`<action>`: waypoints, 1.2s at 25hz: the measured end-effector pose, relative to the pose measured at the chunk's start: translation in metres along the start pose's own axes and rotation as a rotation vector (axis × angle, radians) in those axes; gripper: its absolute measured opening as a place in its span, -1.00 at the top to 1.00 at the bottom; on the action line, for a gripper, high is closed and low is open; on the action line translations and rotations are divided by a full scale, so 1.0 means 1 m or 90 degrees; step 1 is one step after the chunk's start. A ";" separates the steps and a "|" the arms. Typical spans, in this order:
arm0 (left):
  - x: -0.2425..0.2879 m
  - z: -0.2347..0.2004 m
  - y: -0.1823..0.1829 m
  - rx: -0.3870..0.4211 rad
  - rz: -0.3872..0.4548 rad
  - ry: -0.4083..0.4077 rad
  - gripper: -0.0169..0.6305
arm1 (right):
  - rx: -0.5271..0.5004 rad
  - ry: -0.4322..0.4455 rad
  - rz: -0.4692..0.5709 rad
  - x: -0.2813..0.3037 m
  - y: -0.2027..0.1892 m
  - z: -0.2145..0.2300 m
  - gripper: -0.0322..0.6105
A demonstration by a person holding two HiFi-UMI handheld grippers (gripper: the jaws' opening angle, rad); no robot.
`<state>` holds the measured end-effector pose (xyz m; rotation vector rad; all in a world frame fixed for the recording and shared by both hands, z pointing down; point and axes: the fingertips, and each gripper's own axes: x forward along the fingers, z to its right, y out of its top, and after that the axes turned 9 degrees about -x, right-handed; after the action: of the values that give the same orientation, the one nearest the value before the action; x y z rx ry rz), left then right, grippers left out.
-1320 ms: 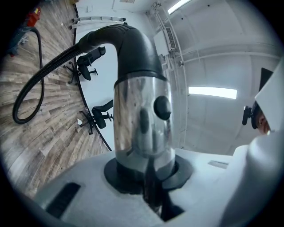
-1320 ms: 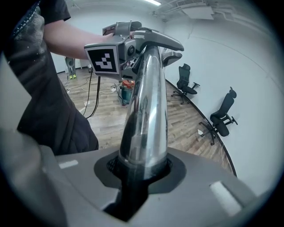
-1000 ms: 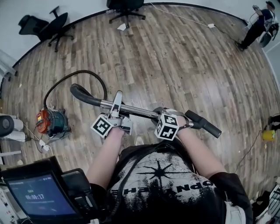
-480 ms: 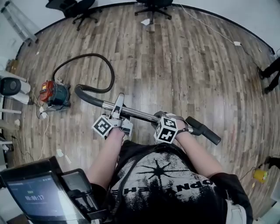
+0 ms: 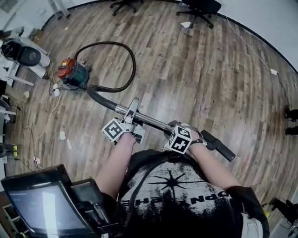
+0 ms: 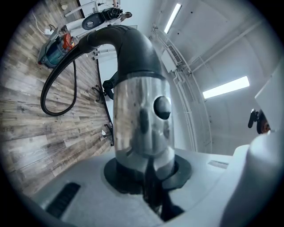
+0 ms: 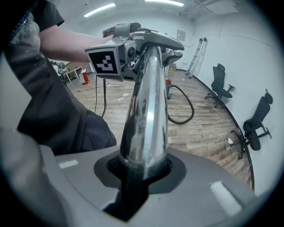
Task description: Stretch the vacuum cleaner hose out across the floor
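The vacuum cleaner body (image 5: 73,74), red and teal, stands on the wood floor at upper left. Its black hose (image 5: 132,65) curls in a loop from the body round to the black bent handle (image 5: 97,96). From there a chrome wand (image 5: 150,122) runs right to a black end piece (image 5: 219,145). My left gripper (image 5: 132,113) is shut on the wand near the handle. My right gripper (image 5: 176,129) is shut on it further right. The left gripper view shows the chrome tube (image 6: 142,119) clamped, with the hose (image 6: 55,91) beyond. The right gripper view shows the wand (image 7: 144,111) clamped too.
Office chairs (image 5: 200,7) stand by the far wall. A white machine (image 5: 25,53) and a thin white cable (image 5: 46,118) lie at the left. A screen (image 5: 44,204) sits at bottom left. A person's shoes (image 5: 291,114) show at the right edge.
Both grippers have carried the wand along together. In the head view the vacuum body and hose loop have shifted up and right. Both grips are unchanged.
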<state>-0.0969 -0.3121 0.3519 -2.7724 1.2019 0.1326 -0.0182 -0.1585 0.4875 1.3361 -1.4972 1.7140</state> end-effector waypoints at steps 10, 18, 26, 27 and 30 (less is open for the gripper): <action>-0.045 0.008 -0.002 -0.017 -0.009 -0.013 0.77 | 0.012 0.004 -0.024 -0.005 0.016 -0.046 0.60; -0.074 -0.014 -0.042 -0.080 -0.055 -0.005 0.77 | 0.078 0.018 -0.060 -0.004 -0.007 -0.105 0.60; -0.079 -0.022 -0.076 -0.022 -0.019 0.012 0.78 | 0.045 0.032 -0.055 -0.021 -0.044 -0.114 0.60; -0.078 -0.021 -0.076 -0.015 -0.008 0.013 0.78 | 0.035 0.036 -0.053 -0.022 -0.047 -0.112 0.60; -0.064 -0.003 -0.098 -0.051 0.032 -0.015 0.78 | 0.004 0.047 -0.039 -0.033 -0.069 -0.103 0.60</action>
<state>-0.0689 -0.1997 0.3705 -2.8010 1.2878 0.2230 0.0180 -0.0354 0.4979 1.2939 -1.3983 1.7117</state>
